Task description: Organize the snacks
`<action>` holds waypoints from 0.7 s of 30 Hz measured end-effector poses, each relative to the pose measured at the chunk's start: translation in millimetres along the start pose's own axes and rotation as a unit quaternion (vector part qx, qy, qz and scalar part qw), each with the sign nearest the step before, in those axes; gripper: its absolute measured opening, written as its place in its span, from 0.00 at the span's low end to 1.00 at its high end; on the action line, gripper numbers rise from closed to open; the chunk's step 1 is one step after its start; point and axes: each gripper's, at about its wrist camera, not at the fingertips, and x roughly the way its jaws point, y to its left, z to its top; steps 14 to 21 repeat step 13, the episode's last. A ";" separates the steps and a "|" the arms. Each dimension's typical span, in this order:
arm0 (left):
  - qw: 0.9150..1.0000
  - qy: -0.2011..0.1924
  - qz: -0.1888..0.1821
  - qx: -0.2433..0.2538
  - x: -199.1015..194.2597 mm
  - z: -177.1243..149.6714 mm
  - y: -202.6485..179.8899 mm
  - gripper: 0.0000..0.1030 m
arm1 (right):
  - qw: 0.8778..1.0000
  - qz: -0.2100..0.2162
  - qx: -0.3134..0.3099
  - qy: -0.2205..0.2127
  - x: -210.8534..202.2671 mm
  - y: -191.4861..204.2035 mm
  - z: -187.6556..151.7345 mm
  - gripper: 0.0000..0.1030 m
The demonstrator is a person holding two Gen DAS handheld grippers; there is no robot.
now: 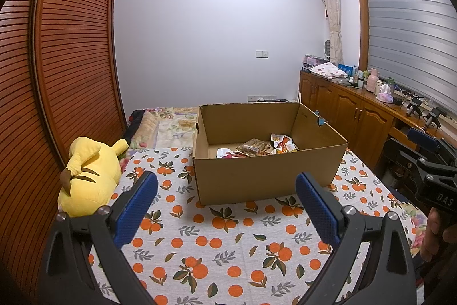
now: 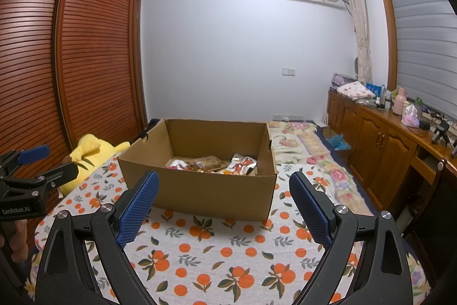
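An open cardboard box (image 1: 265,176) stands on the orange-print cloth (image 1: 217,247). Several snack packets (image 1: 257,147) lie on its floor. The box (image 2: 200,190) and the snack packets (image 2: 211,163) also show in the right wrist view. My left gripper (image 1: 227,190) is open and empty, held above the cloth just in front of the box. My right gripper (image 2: 224,189) is open and empty, also in front of the box. The right gripper shows at the right edge of the left wrist view (image 1: 428,162). The left gripper shows at the left edge of the right wrist view (image 2: 42,165).
A yellow plush toy (image 1: 88,176) lies left of the box beside the slatted wardrobe (image 1: 57,76). A floral quilt (image 2: 308,147) covers the bed behind. A wooden cabinet (image 2: 385,142) with bottles and clutter runs along the right wall.
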 end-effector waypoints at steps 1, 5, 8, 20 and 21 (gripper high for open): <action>1.000 0.000 0.000 0.000 0.0 0.1 0.0 0.96 | 1.000 0.000 0.000 0.000 0.3 -0.1 0.2 0.92; 1.000 0.000 0.000 0.001 -0.1 -0.1 0.1 0.96 | 1.000 0.000 0.000 0.000 0.3 -0.2 0.0 0.92; 1.000 0.000 0.000 0.000 -0.1 -0.1 0.1 0.96 | 1.000 0.000 0.001 0.001 0.5 -0.2 0.5 0.92; 1.000 0.000 0.000 0.000 -0.1 -0.3 0.1 0.96 | 1.000 0.001 0.001 0.001 0.4 -0.2 0.5 0.92; 1.000 0.000 0.000 0.000 -0.1 -0.3 0.1 0.96 | 1.000 0.001 0.001 0.001 0.4 -0.2 0.5 0.92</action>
